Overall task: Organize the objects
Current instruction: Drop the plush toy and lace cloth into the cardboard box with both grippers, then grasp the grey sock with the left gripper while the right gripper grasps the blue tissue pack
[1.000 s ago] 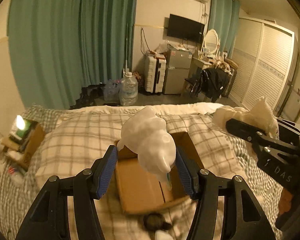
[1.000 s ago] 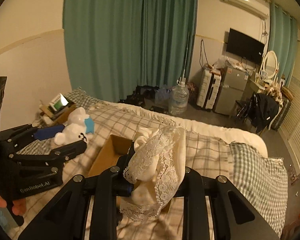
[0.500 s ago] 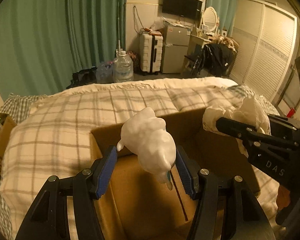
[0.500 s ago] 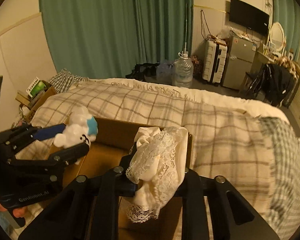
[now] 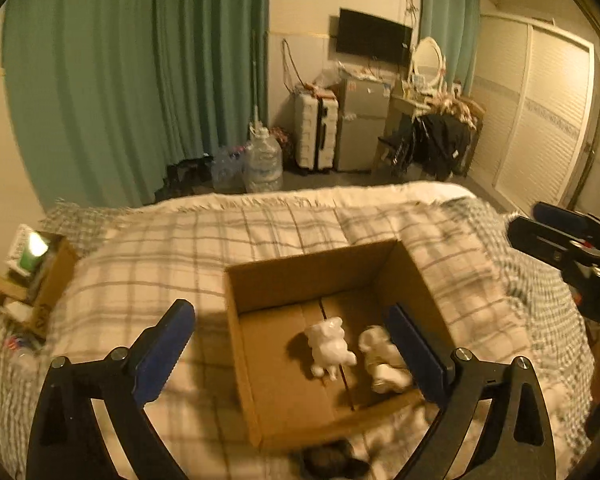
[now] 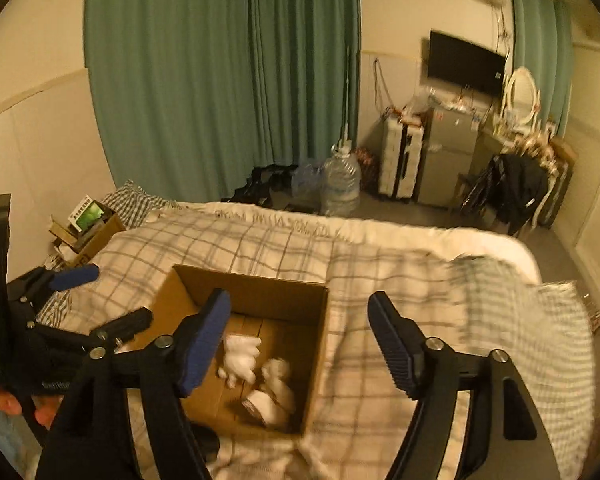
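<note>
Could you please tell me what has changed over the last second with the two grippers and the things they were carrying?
Both let go: the left gripper dropped the white plush toy and the right gripper dropped the lace cloth into the cardboard box. Both now stand open and empty. The box stayed on the plaid blanket.

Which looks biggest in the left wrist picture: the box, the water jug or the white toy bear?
1. Cardboard box, by far.
2. Water jug.
3. White toy bear.
The jug and bear look close in size, and the jug stands farther away, so that order is unsure.
</note>
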The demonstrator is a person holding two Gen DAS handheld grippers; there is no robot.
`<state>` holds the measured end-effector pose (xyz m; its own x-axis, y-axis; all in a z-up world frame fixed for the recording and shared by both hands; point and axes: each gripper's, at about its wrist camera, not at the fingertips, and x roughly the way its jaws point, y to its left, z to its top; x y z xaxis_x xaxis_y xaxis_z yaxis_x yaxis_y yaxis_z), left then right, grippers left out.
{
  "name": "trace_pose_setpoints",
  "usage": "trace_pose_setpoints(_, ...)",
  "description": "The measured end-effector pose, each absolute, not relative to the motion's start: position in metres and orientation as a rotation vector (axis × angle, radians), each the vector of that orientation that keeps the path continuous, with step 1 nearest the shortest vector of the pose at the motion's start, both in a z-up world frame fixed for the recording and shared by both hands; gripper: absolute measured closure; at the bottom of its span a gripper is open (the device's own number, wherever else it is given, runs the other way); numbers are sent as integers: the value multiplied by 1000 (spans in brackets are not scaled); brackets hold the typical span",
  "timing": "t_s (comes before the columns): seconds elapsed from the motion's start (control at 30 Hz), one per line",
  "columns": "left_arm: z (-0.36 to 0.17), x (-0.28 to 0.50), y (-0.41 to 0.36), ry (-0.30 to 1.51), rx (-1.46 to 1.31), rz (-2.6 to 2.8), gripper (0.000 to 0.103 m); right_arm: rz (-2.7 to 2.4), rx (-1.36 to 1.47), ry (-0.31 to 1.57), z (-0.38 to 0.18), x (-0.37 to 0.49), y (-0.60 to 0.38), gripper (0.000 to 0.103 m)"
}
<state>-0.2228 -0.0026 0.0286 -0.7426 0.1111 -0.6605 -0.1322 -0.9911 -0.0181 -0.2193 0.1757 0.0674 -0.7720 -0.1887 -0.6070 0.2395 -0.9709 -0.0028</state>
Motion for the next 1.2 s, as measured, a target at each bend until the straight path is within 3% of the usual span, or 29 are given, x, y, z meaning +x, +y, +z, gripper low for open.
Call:
trace_pose_setpoints(0.2,65,-160,-9,91,-1058,2864,3,-2765,879,182,121,-140,182,28)
trace_pose_setpoints(0.4,48,-111,-14,159,-1134,2904,3,-2760,831,278,135,-74,179,24)
trace_pose_setpoints(0.53,15,-80,-13,170,-1183,2879,3,-2755,838,373,107,-42,170,23)
trace_pose_setpoints(0.67,-29,-56,-4,39,-1259,2813,3,-2764,887,401,51,-29,158,23)
trace_pose_setpoints(0.9,-91,-49,17,-27,-1395,2705,3,-2758,1033,281,-43,-39,159,23)
trace_pose_setpoints(1.07,-109,-54,25,-43,-1395,2641,4,-2733,1161,196,-78,-51,174,23)
trace_pose_setpoints(1.1,-108,-56,24,-54,-1384,2638,10,-2725,1173,186,-82,-52,175,23)
trace_pose_setpoints(1.13,-108,-57,23,-72,-1374,2620,28,-2718,1180,186,-85,-53,174,23)
trace_pose_setpoints(1.17,-110,-58,23,-116,-1367,2559,39,-2709,1187,189,-87,-54,173,23)
trace_pose_setpoints(1.2,-111,-58,23,-130,-1369,2542,41,-2699,1196,190,-90,-54,172,23)
